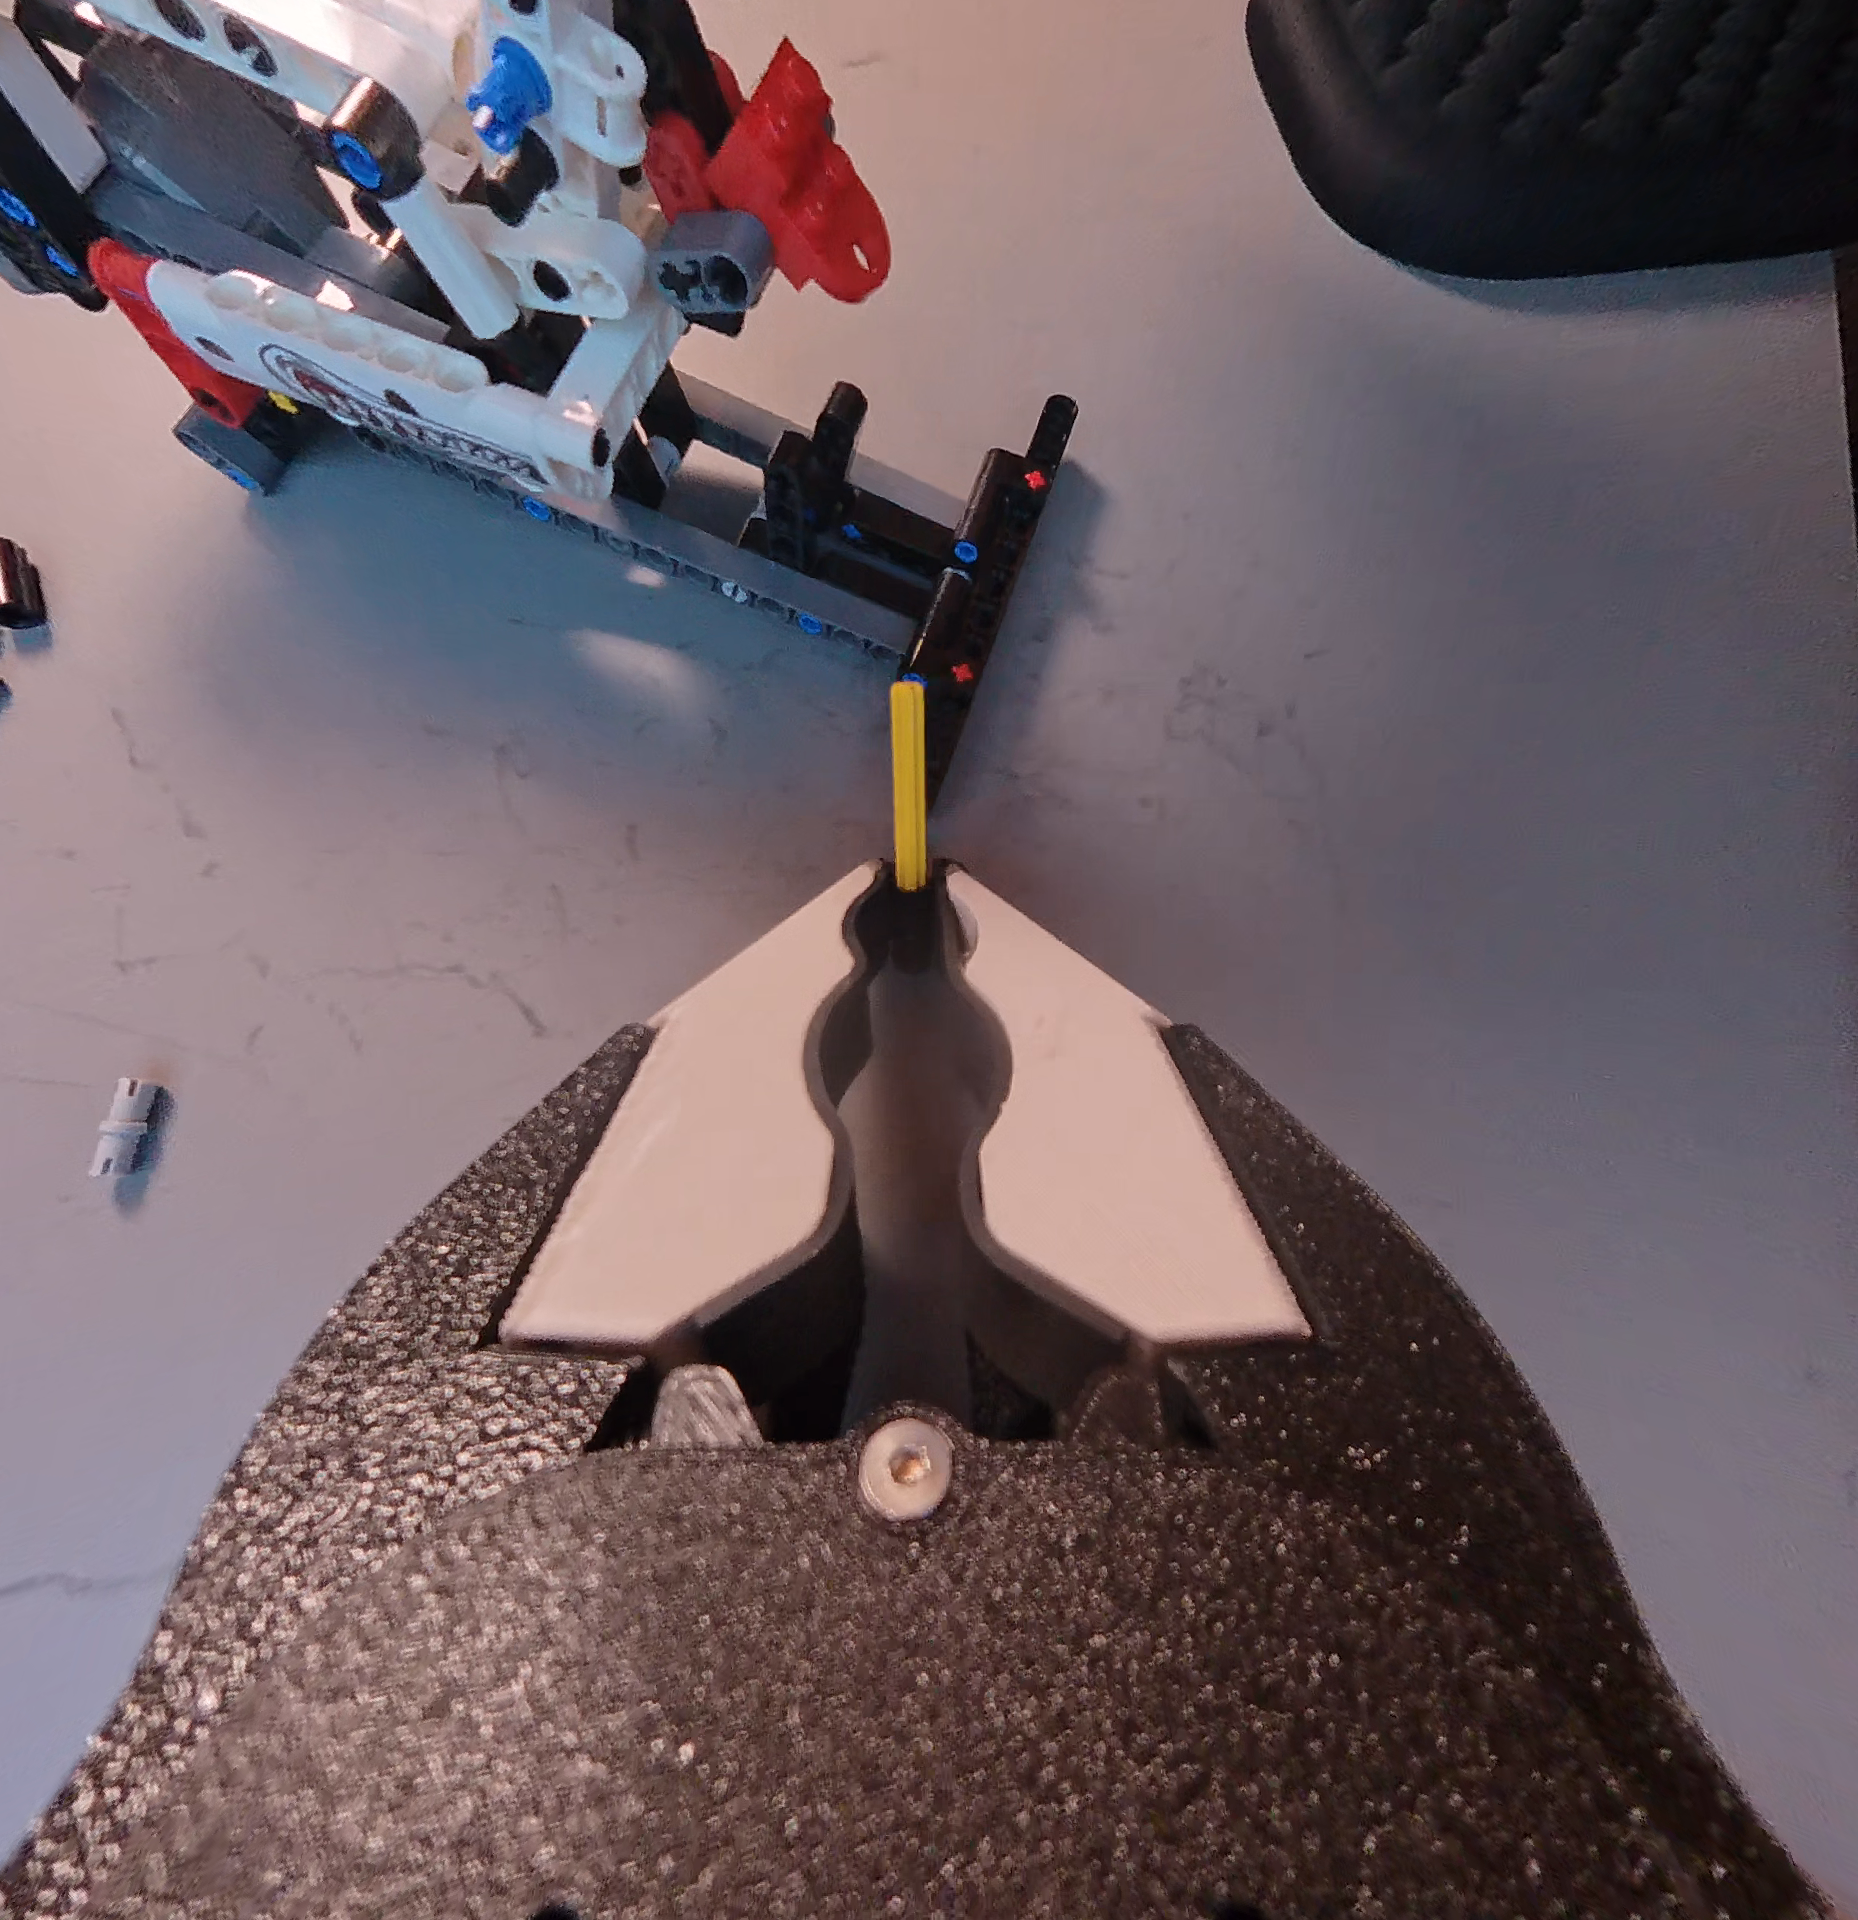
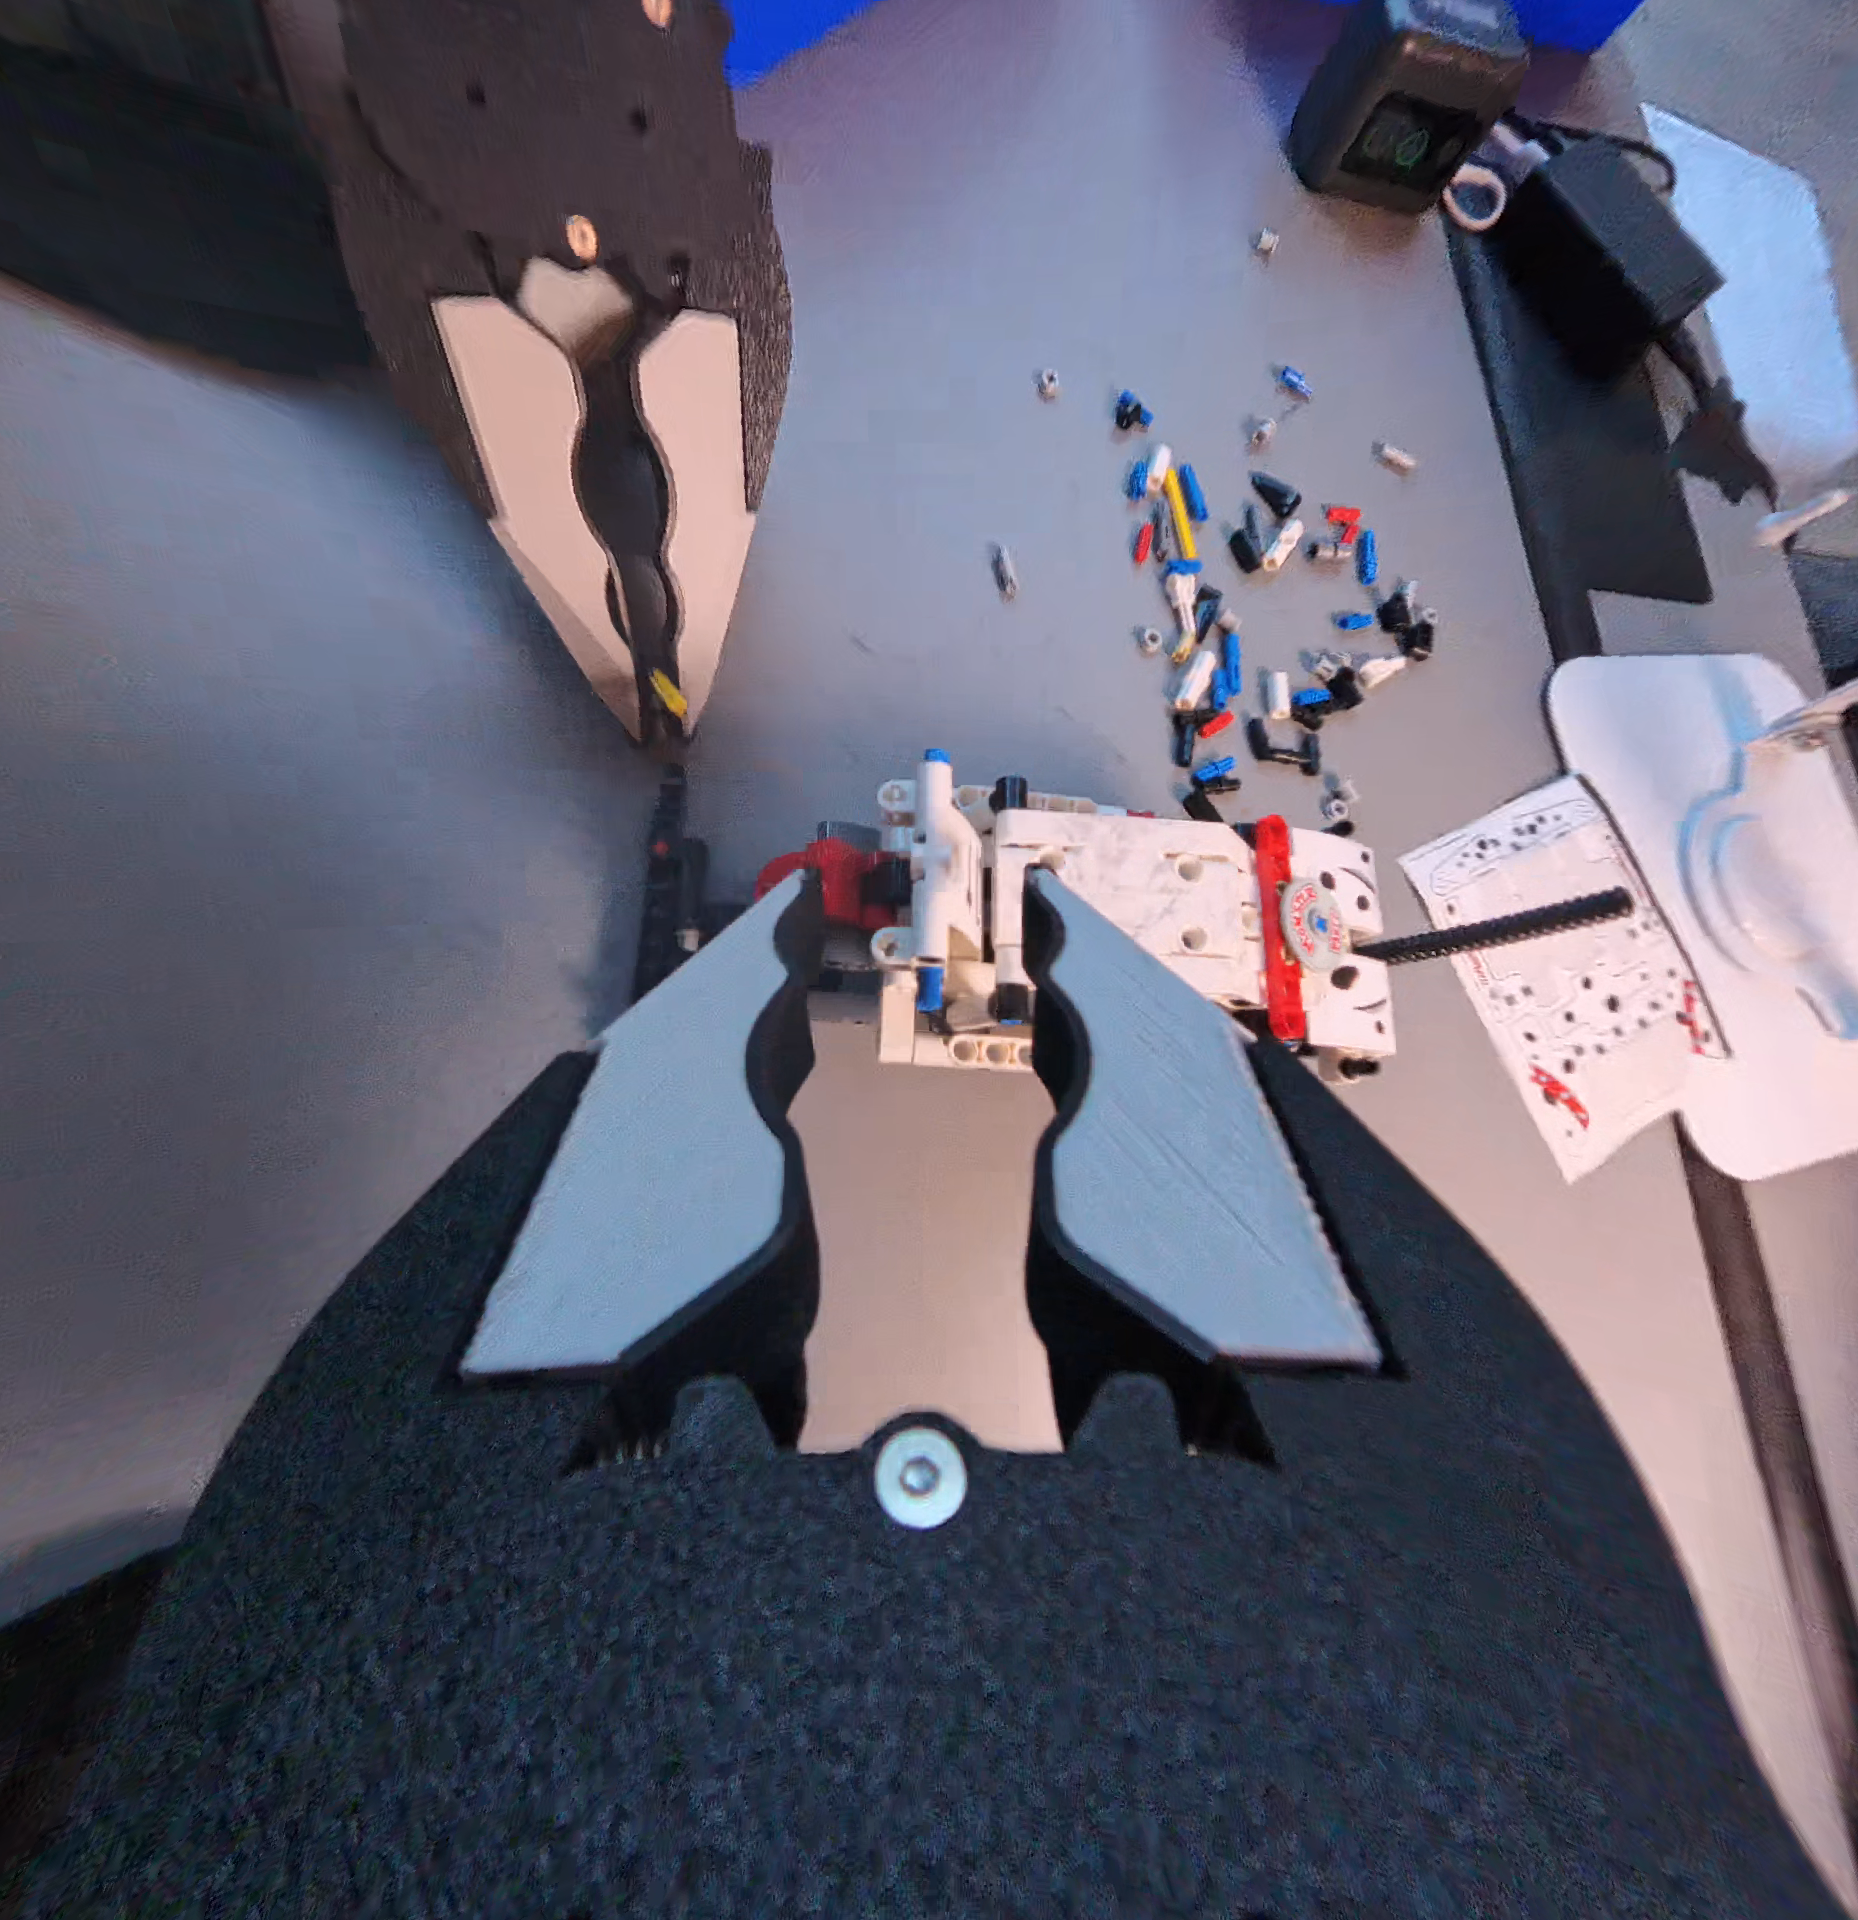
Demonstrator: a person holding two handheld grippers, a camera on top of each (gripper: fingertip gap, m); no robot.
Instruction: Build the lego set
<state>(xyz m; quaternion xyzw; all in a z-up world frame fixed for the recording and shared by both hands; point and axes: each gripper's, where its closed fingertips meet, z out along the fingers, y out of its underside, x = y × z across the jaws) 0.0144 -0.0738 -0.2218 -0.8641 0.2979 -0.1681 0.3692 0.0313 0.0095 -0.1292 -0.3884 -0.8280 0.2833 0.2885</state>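
The half-built white, black and red lego vehicle [image 1: 405, 260] lies on the grey table; its black end beam [image 1: 992, 582] points toward me. My left gripper [image 1: 909, 878] is shut on a thin yellow axle [image 1: 908, 779], whose far tip touches the black end beam near a blue pin. In the right wrist view the left gripper [image 2: 660, 717] comes in from the upper left with the yellow axle [image 2: 667, 691] at its tips. My right gripper [image 2: 920, 883] is open, its jaws on either side of the white body of the vehicle [image 2: 1101, 914]; contact cannot be told.
Several loose small parts [image 2: 1247, 592] lie scattered beyond the vehicle. A printed sheet [image 2: 1559, 966] and a white plastic tray [image 2: 1735, 904] sit to the right. Black chargers [image 2: 1413, 104] stand at the back. A grey pin [image 1: 127, 1124] and black pieces [image 1: 5, 582] lie left. Tip to tip, the grippers are about 12 cm apart.
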